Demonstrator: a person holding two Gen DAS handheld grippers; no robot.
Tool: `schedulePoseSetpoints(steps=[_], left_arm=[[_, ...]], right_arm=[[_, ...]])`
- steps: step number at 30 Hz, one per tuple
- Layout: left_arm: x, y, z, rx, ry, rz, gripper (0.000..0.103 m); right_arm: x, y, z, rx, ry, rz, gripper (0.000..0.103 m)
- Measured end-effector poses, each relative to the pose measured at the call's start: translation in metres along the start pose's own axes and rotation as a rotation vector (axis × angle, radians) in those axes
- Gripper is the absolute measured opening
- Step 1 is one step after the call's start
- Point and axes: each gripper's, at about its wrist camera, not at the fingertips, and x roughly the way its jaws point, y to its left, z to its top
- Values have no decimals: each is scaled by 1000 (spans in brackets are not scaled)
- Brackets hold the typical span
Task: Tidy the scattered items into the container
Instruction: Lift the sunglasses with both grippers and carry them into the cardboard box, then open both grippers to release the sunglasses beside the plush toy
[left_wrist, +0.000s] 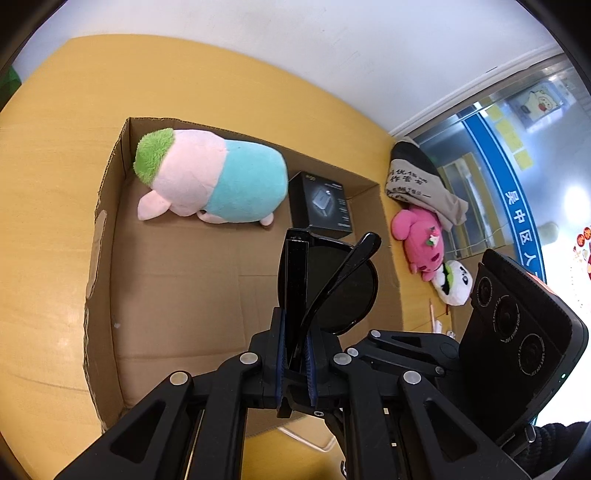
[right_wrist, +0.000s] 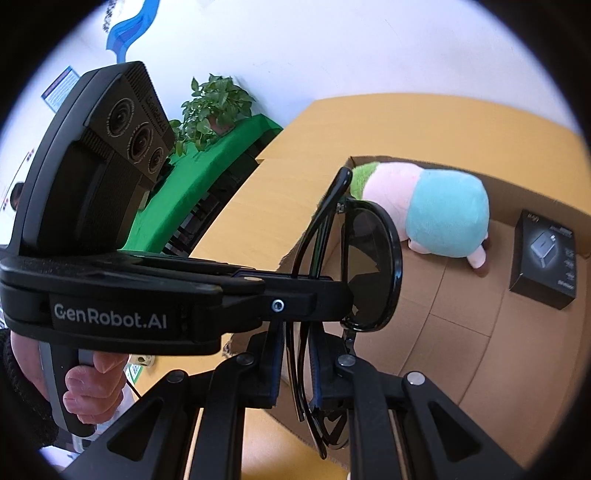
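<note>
Left wrist: sunglasses (left_wrist: 334, 291) pinched between both claws (above cardboard box (left_wrist: 177, 280))

Sunglasses (left_wrist: 343, 291) glossy black plastic, dark smooth lenses; box (left_wrist: 177, 295) matt corrugated cardboard; plush toy (left_wrist: 214, 177) fuzzy cloth; table (left_wrist: 48, 206) smooth wood-look, slight sheen

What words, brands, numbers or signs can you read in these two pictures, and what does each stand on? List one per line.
"GenRobot.AI": side of the left tongs, white lettering on the body.
"中区人": blue band on the glass wall; its other characters are unclear.
Beige cloth: printed Chinese characters, too blurred to read.
Black box: small print, too small to read.
Camera lens rings: too small to read.
</note>
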Motion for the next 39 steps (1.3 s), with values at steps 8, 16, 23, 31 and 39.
schedulePoseSetpoints(steps=[8,16,23,31,39], left_arm=[[27,26,22,-13,44,50,9],[66,69,40,-67,123,142,9],[94,96,49,-106,178,247,9],[102,108,52,-110,203,354,11],[82,91,47,-55,147,388,29]], right_arm=[[43,-29,14,81,38,56,12],[103,-59,20,196,105,153,14],[149,-84,17,329,166,241,14],[180,-93,14,427,194,332,17],[160,-87,8,421,177,304,73]])
